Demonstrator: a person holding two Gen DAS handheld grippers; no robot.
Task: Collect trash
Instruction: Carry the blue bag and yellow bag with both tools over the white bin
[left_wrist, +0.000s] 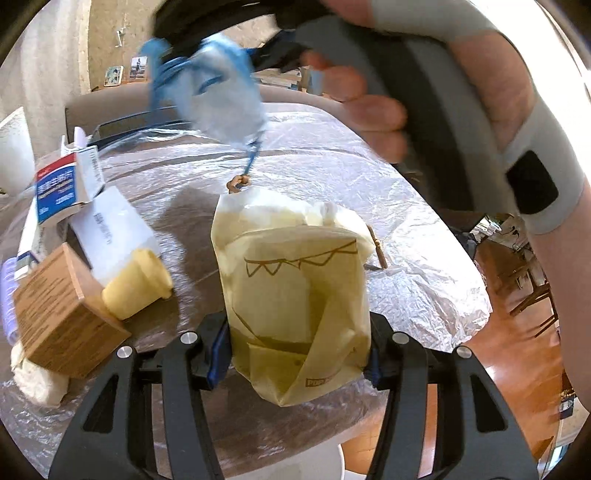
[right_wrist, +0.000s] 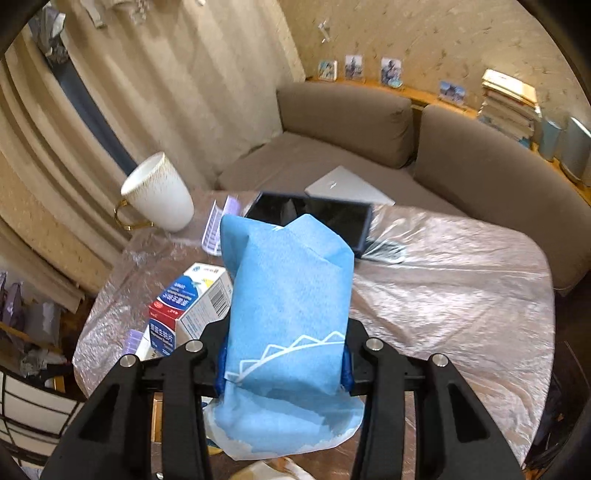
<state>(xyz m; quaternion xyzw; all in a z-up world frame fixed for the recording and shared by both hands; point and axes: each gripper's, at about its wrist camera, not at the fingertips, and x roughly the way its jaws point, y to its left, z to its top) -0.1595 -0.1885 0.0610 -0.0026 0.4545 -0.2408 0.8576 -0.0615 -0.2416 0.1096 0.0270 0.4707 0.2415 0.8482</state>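
My left gripper (left_wrist: 297, 354) is shut on a yellow paper bag (left_wrist: 295, 295) and holds it upright over the plastic-covered table (left_wrist: 406, 206); crumpled paper fills the bag's open top. My right gripper (right_wrist: 284, 363) is shut on a blue paper bag (right_wrist: 288, 314) and holds it above the table. In the left wrist view the blue bag (left_wrist: 218, 88) hangs blurred above the yellow bag, with the person's hand and the right gripper's body (left_wrist: 443, 129) at the upper right.
On the table's left lie a red-and-blue medicine box (left_wrist: 62, 184), a brown cardboard box (left_wrist: 62, 317), a yellow paper cup (left_wrist: 136, 284) and crumpled tissue (left_wrist: 37, 376). A white mug (right_wrist: 159, 192), a black tablet (right_wrist: 314, 218) and a laptop (right_wrist: 347, 188) are at the far side. A sofa (right_wrist: 480, 166) curves behind.
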